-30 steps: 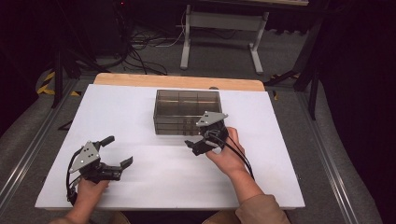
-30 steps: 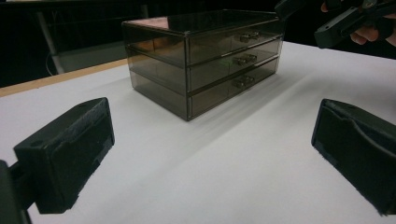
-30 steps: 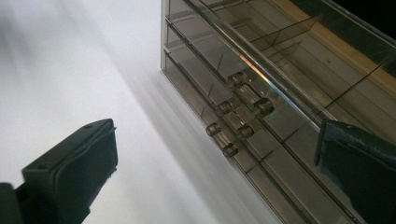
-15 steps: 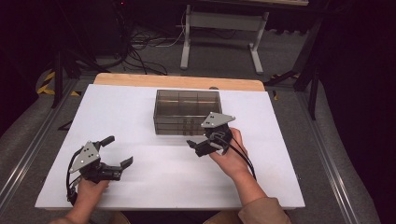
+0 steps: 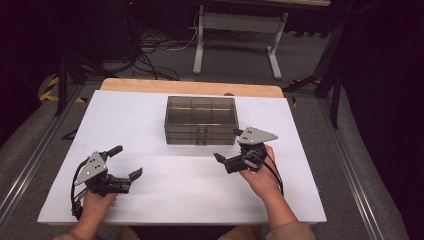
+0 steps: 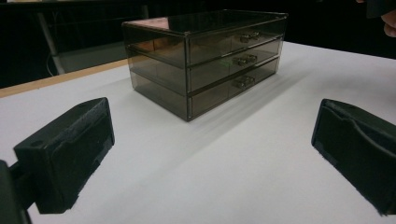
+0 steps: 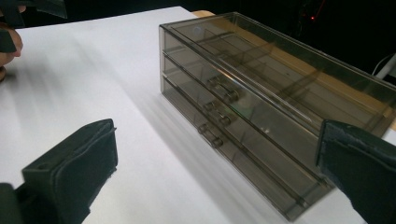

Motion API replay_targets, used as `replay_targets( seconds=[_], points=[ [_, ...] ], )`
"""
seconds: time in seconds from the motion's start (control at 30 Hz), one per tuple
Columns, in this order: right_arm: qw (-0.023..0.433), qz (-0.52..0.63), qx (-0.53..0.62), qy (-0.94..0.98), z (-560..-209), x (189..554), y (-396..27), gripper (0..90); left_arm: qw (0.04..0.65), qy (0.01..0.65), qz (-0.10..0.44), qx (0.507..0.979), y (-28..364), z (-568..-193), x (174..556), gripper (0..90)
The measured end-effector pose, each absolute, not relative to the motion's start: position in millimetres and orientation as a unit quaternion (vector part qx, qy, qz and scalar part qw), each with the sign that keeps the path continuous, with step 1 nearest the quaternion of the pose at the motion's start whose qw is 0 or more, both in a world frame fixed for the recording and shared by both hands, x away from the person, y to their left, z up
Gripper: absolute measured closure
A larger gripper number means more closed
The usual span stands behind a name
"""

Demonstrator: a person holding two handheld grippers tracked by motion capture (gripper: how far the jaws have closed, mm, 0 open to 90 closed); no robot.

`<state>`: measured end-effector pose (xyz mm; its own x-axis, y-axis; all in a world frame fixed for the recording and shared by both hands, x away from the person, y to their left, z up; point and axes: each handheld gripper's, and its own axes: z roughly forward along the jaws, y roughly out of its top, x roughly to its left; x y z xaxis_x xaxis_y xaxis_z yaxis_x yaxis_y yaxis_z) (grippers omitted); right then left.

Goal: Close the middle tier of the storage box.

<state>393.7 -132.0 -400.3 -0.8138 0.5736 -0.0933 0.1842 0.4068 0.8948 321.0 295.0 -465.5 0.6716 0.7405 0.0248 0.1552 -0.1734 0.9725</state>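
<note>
Two hand-held tools approach a smoky clear plastic three-drawer organiser box (image 5: 200, 120) on a white desk (image 5: 150, 115).

The box stands toward the far middle of the desk, all three drawers shut, small handles facing the person. The right tool (image 5: 229, 149), jaws spread wide and empty, hovers just beside the box's front right corner, angled at the drawer fronts. The left tool (image 5: 127, 161), also wide open and holding nothing, hangs well apart near the front left of the desk. This looks like the approach step: next, the right tool likely needs to line up on a drawer handle (image 7: 222, 93), close on it and pull straight out.
</note>
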Motion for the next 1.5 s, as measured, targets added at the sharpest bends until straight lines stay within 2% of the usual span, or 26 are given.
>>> replay_targets(
  seconds=[0.47, 1.5],
  points=[
    [0.205, 0.489, 0.276, 0.802, -422, 386, -167, 0.0, 0.562, 0.311, 0.26, 0.721, 295, -466, 321, 0.2],
    [0.192, 0.501, 0.333, 0.776, -478, 365, -228, 0.0, 0.56, 0.317, 0.263, 0.719, 301, -465, 319, 0.2]
  ],
)
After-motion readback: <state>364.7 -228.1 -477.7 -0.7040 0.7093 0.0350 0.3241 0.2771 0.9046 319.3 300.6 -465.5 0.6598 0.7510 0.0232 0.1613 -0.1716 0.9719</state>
